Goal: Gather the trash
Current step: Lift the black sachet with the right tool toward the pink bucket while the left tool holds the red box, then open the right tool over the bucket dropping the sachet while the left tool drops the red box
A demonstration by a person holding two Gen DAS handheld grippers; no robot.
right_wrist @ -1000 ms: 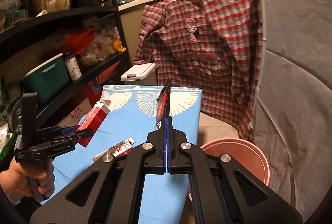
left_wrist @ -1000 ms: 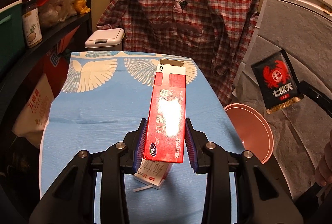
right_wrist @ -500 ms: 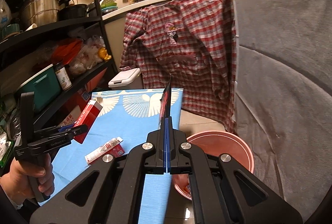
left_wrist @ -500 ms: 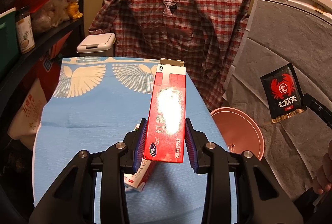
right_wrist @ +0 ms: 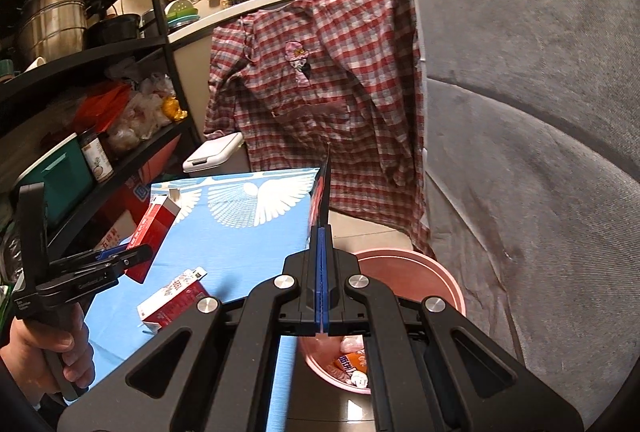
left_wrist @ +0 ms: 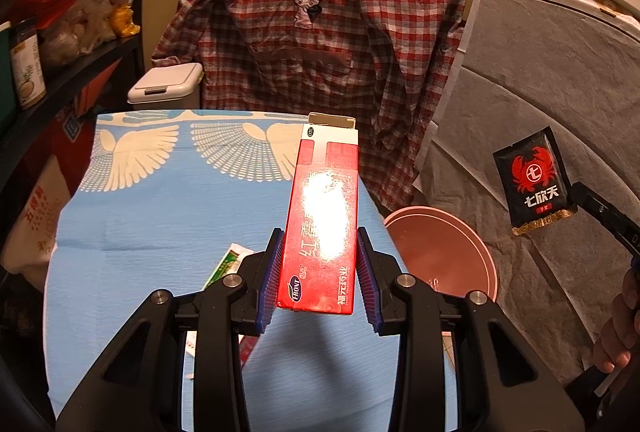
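Left gripper: jaws clamped on the long sides of a red carton, which it holds above the table, open flap end pointing away.
Red carton print: "FRONT" in a blue oval at the near corner, "OTC" in a small oval near the far end, large white Chinese characters partly lost under glare.
Right gripper: jaws pressed together on the bottom edge of a black sachet, seen edge-on from its own camera.
Black sachet print: red crab emblem around a white character, three white Chinese characters below, gold strip along the lower edge.
Pink bin: on the floor just beside the table's right edge, below the right gripper; wrappers lie inside, one orange.
Table: blue cloth with white wing patterns.
Second carton: red and white, lying on the cloth near the front edge; its print is too small to read.
Behind: a red plaid shirt hanging over a counter edge.
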